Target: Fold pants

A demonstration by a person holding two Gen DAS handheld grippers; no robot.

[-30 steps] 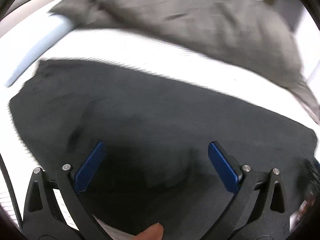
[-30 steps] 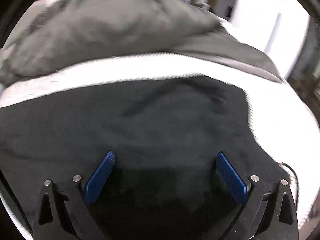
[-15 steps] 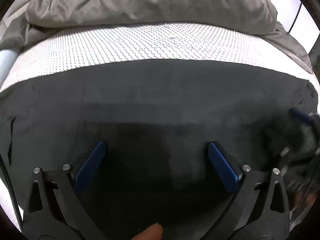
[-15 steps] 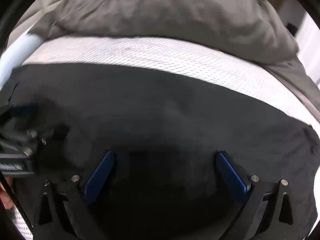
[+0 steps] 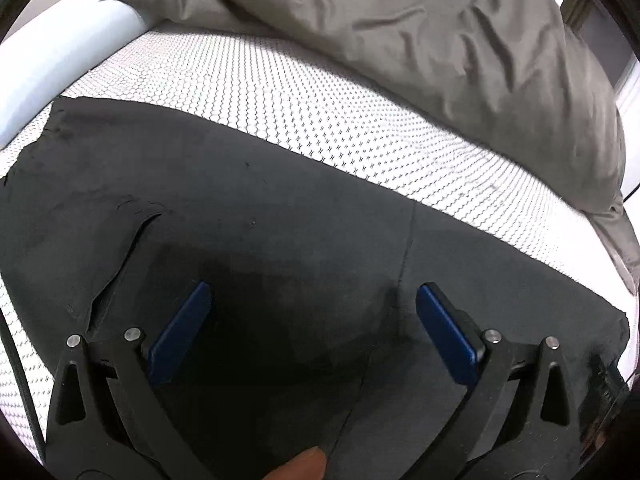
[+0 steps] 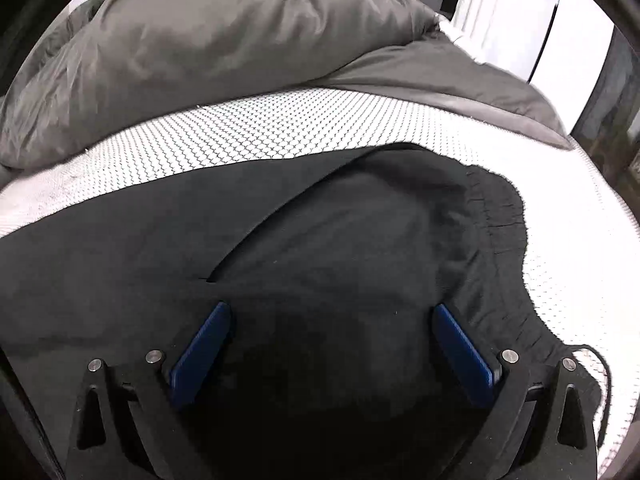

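Your left gripper (image 5: 314, 330) and right gripper (image 6: 330, 348) both hang with fingers spread wide, gripping nothing, above the black pants (image 5: 260, 208). The pants lie flat on the white mesh mattress (image 5: 280, 92), waistband (image 6: 500, 216) on your right, beside the grey duvet (image 5: 440, 32).

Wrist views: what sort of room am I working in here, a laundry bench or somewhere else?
Most likely a bedroom, not a laundry bench. The black pants lie spread on a mattress with a white honeycomb-patterned cover, and a rumpled grey duvet is heaped behind them. Both grippers hang open above the pants.
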